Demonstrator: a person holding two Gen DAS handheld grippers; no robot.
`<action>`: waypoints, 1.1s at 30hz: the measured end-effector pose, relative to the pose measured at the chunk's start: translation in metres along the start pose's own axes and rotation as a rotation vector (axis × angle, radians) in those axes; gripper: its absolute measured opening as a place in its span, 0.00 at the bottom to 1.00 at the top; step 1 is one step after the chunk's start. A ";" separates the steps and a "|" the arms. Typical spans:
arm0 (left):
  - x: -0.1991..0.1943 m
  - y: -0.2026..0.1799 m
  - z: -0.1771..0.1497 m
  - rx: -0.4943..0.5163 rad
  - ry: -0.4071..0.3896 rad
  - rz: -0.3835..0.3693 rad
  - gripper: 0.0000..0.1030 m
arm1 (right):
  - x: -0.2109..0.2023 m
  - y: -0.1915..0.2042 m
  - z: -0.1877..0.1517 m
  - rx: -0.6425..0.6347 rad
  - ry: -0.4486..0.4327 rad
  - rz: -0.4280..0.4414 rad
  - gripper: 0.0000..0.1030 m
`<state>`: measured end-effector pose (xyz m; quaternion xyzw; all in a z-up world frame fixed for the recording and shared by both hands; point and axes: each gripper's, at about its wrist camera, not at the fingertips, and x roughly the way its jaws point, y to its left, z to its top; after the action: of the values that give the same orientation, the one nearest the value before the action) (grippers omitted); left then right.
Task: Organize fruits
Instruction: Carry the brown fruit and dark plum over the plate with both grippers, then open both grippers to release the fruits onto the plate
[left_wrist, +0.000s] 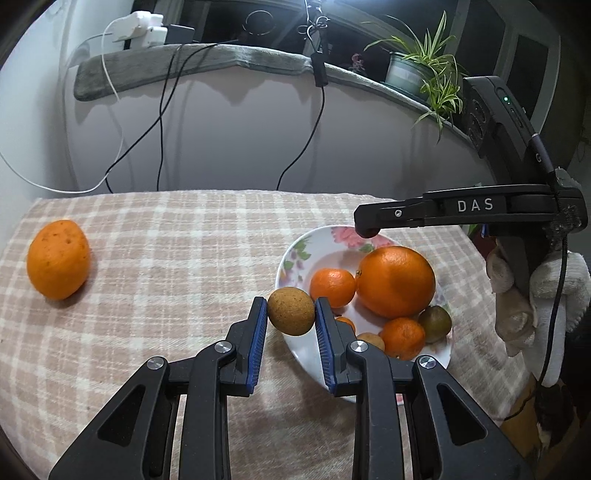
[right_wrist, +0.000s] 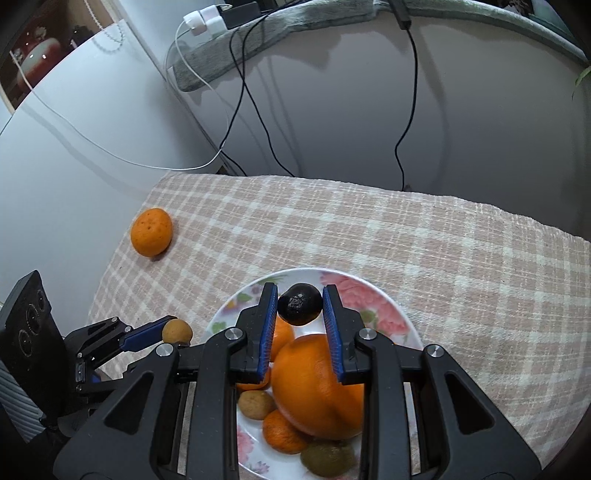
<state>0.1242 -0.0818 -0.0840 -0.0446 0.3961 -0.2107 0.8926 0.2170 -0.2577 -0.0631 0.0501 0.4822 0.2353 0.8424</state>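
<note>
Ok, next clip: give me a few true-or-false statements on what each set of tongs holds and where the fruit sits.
1. The left tongs grip a small round tan-brown fruit. True.
2. The right tongs are empty. False: they are shut on a small dark, almost black fruit.
3. A lone orange fruit lies on the checked pink-and-cream cloth, away from the plate. True.
4. The white floral-patterned plate is bare. False: it holds a large orange, smaller mandarins and a greenish-brown fruit.
5. The dark fruit rests on the plate. False: it is held above the plate.
</note>
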 end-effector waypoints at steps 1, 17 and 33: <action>0.001 0.000 0.000 -0.001 0.003 -0.001 0.24 | 0.001 -0.001 0.000 0.003 0.001 0.001 0.26; 0.011 -0.005 0.002 0.017 0.032 -0.020 0.24 | 0.007 -0.007 0.000 0.018 0.013 -0.007 0.26; 0.011 -0.008 0.001 0.024 0.032 -0.022 0.44 | 0.007 -0.004 -0.004 0.008 0.015 -0.033 0.53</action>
<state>0.1286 -0.0939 -0.0890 -0.0348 0.4073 -0.2257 0.8843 0.2185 -0.2589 -0.0722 0.0435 0.4902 0.2201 0.8422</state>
